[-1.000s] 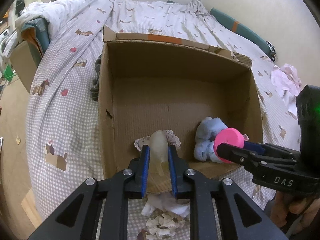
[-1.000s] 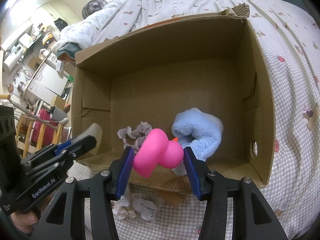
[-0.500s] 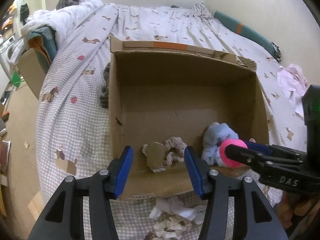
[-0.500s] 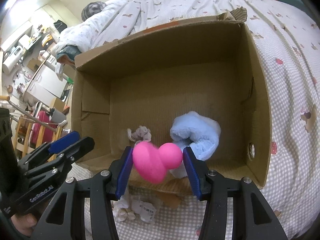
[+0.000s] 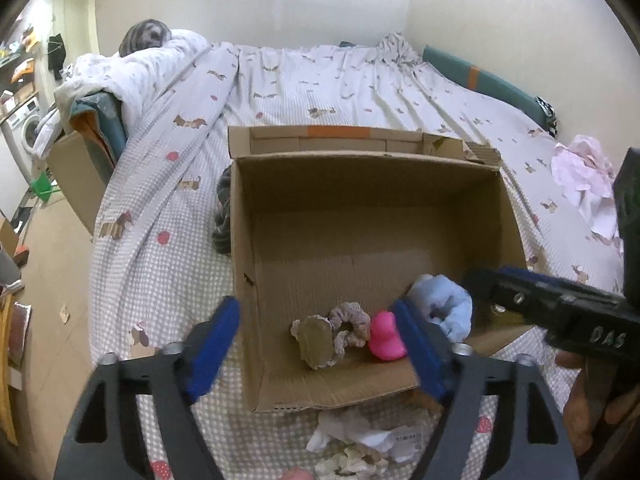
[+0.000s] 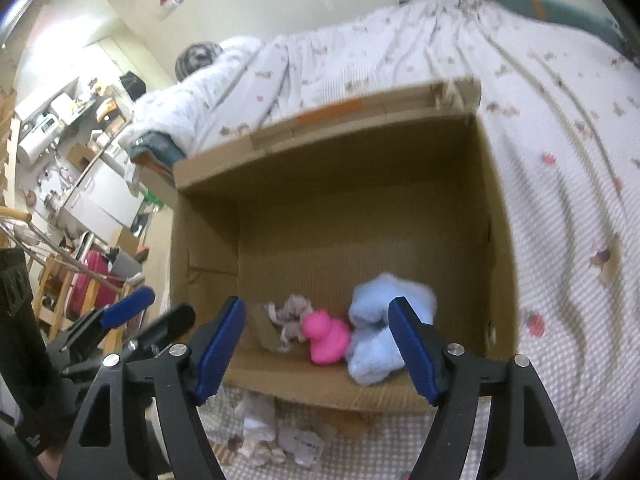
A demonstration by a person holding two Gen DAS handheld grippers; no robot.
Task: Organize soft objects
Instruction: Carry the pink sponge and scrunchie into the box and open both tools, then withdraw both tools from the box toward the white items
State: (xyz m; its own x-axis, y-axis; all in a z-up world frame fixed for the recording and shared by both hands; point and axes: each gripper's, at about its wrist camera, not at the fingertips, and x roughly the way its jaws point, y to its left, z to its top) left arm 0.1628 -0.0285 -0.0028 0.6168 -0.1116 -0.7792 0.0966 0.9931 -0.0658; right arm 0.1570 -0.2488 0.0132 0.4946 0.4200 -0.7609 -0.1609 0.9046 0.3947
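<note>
Both claws empty, four soft things lying in the box

Your pink duck [image 5: 385, 337] lies by the near wall of the cardboard box [image 5: 368, 184], between the scrunchie [image 5: 350, 325] with the beige pad [image 5: 316, 340] and the blue plush [image 5: 442, 306]; all look light and squashy, so pinch each across its bulk, gently. The box sits near the bed's [image 5: 320, 92] foot edge. Your left claw [image 5: 316, 350] and right claw [image 6: 316, 348] have just been opening and stand wide, nothing between the pads, both angled down over the near wall.
</note>
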